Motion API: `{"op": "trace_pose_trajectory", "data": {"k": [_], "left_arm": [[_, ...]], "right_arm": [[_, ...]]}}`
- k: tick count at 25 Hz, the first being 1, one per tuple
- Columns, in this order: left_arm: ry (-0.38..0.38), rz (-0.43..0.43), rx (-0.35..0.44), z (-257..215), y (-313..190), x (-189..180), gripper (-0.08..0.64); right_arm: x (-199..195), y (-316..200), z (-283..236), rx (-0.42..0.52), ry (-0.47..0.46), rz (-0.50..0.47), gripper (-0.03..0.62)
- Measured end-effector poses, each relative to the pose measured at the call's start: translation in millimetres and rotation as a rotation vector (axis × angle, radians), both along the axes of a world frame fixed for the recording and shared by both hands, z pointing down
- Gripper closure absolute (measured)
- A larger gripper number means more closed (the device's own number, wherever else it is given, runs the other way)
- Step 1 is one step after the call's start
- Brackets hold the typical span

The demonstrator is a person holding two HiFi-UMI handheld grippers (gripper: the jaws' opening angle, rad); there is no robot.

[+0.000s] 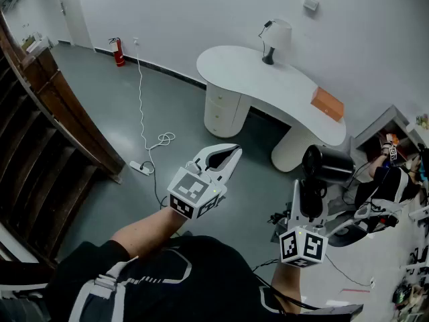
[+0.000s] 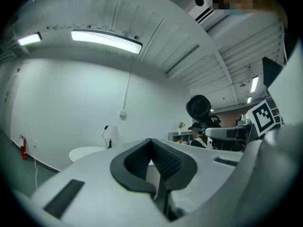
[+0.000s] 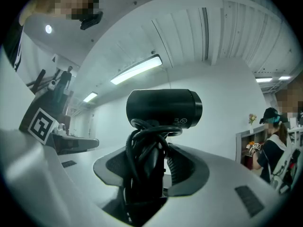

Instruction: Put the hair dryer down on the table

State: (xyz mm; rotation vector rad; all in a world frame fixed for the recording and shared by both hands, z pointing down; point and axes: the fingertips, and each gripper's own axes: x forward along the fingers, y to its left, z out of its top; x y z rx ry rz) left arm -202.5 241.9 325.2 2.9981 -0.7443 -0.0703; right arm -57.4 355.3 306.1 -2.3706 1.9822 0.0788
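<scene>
Grey floor (image 1: 100, 113) fills most of the head view, with a dark wooden staircase (image 1: 47, 126) along the left edge. A white curved table (image 1: 255, 72) stands against the far wall, and clutter sits on the floor at the far right.

Left gripper (image 1: 234, 151) is up in mid-frame over the floor. Its jaws are tip to tip with nothing between them, and the left gripper view (image 2: 152, 143) shows the black pads meeting at the front.

Right gripper (image 1: 312, 196) has its jaws clamped on the black hair dryer (image 1: 327, 164). The handle stands upright between the two pads (image 3: 182, 164) and the barrel lies sideways just above the jaw tips (image 3: 163, 108). The dryer's cord (image 3: 142, 145) is wound in loops round the handle, inside the grip.

The dryer is in the air and not touching the table. In the head view it hangs in front of the table's right end, near the pedestal.

On the table are a white lamp (image 1: 275, 39) near the wall side and an orange box (image 1: 327, 104) toward the right end.

On the floor there is a red fire extinguisher (image 1: 118, 52) by the wall, and a white cable (image 1: 142, 106) runs down to a power strip (image 1: 139, 168).
</scene>
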Motion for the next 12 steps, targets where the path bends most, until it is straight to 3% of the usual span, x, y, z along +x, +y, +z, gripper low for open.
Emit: {"op": "trace_pose_trajectory", "data": {"k": [12], "left_arm": [[-0.004, -0.015, 0.0, -3.5, 5.6, -5.3, 0.555]], "right_arm": [[-6.2, 6.9, -3.2, 0.001, 0.007, 0.006, 0.36]]}}
